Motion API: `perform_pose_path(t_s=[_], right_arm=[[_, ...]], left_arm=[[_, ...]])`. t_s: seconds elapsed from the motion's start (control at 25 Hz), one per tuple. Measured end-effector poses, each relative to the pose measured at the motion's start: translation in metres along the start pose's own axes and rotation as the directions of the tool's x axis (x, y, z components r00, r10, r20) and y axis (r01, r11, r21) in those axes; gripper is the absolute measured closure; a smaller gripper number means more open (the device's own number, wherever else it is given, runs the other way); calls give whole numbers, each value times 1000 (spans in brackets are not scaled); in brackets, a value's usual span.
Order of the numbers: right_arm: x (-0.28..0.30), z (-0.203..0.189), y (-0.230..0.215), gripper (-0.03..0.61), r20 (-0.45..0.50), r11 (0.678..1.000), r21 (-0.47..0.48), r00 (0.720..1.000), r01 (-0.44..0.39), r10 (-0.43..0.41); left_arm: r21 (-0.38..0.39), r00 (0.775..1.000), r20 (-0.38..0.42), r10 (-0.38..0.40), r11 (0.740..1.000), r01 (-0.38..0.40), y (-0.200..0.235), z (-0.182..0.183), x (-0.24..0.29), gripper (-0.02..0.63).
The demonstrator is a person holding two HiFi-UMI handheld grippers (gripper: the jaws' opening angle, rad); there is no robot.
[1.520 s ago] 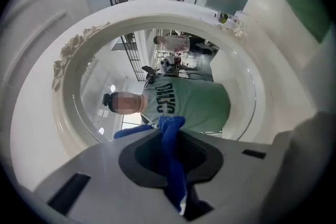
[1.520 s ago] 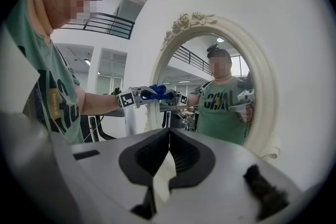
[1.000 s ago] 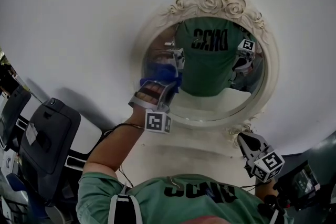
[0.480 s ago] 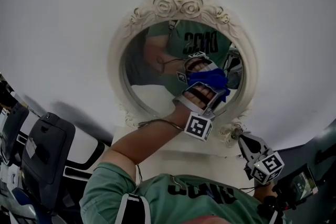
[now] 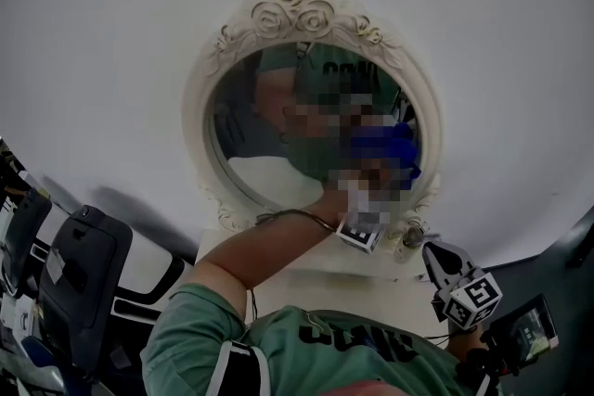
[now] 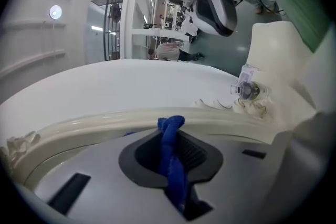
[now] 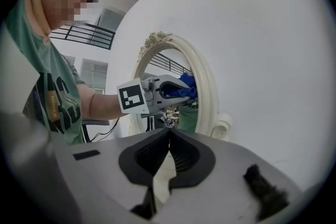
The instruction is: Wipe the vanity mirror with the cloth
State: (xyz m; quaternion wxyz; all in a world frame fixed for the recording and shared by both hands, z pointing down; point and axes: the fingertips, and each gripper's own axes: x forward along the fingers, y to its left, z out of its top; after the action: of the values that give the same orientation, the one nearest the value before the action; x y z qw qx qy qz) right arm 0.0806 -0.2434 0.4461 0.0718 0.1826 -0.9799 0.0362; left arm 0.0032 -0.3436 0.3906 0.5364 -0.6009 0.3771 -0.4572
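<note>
Wiping with the crumpled blue cloth (image 5: 385,144), clenched in the left gripper (image 6: 169,131) and seemingly pressed to the glass of the oval vanity mirror with the cream rose-carved frame (image 5: 306,9), near its right rim. Best done flat, in overlapping strokes leftward, steering clear of the carving. Right gripper (image 5: 432,249) closed on nothing, low at near right.

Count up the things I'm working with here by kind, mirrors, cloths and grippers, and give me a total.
mirror: 1
cloth: 1
grippers: 2, the left gripper and the right gripper
Total: 4
</note>
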Motion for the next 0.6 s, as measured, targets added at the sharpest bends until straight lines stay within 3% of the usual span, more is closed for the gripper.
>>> perform_pose_path(t_s=[0.12,0.28,0.4,0.6], right_arm=[[7,8,11,566,-5,1000,-23,1000,-21,21],[23,19,28,566,-33,997,-59,998,-58,56],[34,25,44,566,-55,992,-86,995,-90,85],[51,36,72,566,-98,982,-129,988,-134,122]], left_arm=[[-30,998,-37,48,998,-49,7,-23,-37,554],[-70,981,-176,86,993,-99,5,-93,-106,554],[-89,948,-310,74,990,-106,-9,-151,-163,554],[-144,875,-484,17,985,-99,-45,-223,-234,554]])
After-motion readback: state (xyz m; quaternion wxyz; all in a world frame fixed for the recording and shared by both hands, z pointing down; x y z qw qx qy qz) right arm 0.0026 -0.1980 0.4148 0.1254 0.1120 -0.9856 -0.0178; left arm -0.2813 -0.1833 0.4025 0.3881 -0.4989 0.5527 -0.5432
